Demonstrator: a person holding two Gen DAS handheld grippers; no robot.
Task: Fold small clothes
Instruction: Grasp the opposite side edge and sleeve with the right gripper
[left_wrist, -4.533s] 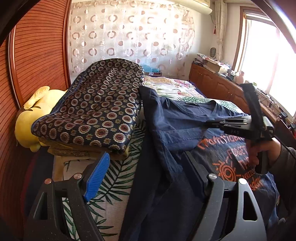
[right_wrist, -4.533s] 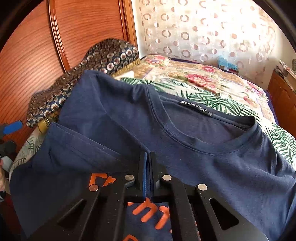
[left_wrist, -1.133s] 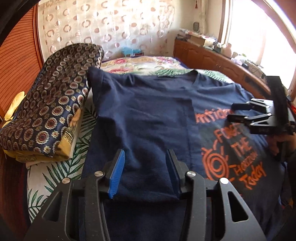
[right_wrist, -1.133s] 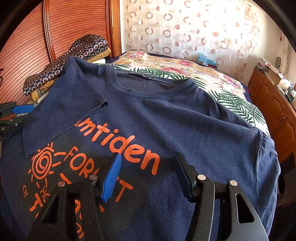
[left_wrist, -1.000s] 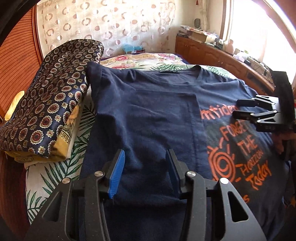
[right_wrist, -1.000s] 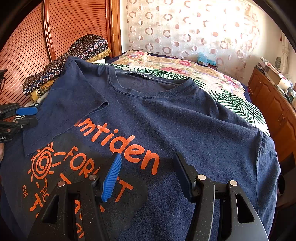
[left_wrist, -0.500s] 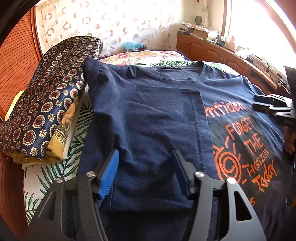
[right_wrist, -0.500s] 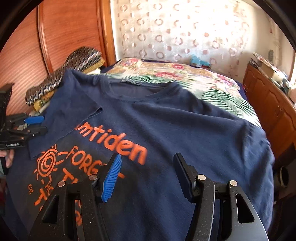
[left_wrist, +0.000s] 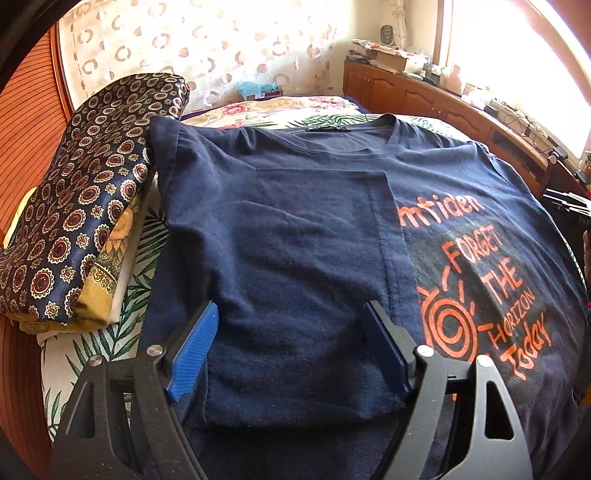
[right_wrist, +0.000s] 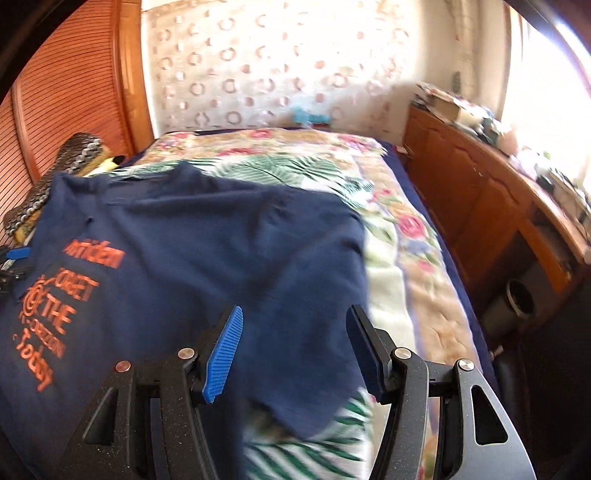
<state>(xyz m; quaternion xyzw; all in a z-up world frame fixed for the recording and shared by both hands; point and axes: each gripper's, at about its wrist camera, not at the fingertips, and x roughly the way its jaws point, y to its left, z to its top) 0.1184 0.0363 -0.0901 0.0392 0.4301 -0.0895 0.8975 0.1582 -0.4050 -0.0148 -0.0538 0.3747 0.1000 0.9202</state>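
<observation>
navy t-shirt (left_wrist: 295, 229), orange print; navy medallion-patterned bedding (left_wrist: 85, 206); palm-leaf and floral bedspread (right_wrist: 399, 236).

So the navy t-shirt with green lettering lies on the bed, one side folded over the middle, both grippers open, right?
Not quite: the lettering on the navy t-shirt is orange, not green, as the left wrist view shows. The rest stands.

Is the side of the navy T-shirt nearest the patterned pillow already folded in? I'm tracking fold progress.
Yes: in the left wrist view the navy T-shirt has that side lying over its front, covering the start of the orange print.
</observation>
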